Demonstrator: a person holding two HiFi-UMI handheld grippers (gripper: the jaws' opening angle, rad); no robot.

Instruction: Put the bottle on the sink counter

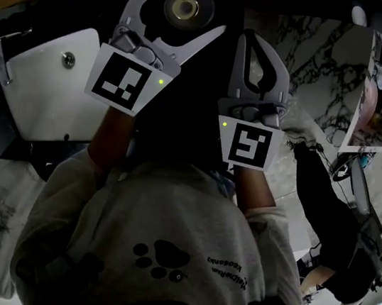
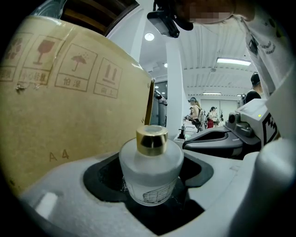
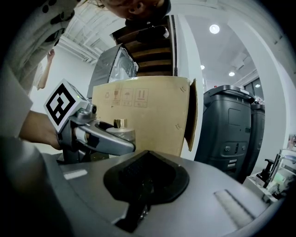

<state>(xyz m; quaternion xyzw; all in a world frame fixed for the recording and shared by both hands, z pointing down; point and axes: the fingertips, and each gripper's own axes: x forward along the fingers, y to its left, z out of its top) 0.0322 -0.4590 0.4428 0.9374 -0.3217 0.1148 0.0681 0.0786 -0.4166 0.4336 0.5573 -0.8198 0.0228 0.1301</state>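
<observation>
Left claw is gripping the bottle by its frosted body, with the jaws pressing on both sides and the gold cap standing upright above them. A cardboard box is standing close behind, to the left. To the right, the right claw is hanging alongside, jaws closed together on nothing.

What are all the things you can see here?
bottle: one, frosted white with a gold cap, between the left gripper's jaws
cardboard box: one, brown, just behind the bottle
machine: one, dark grey, right of the box
ceiling lights: several, white, overhead
sweatshirt: one, pale with a black paw print, on the person
left gripper: one, light grey, shut on the bottle
right gripper: one, grey, shut with nothing in it, beside the left one
</observation>
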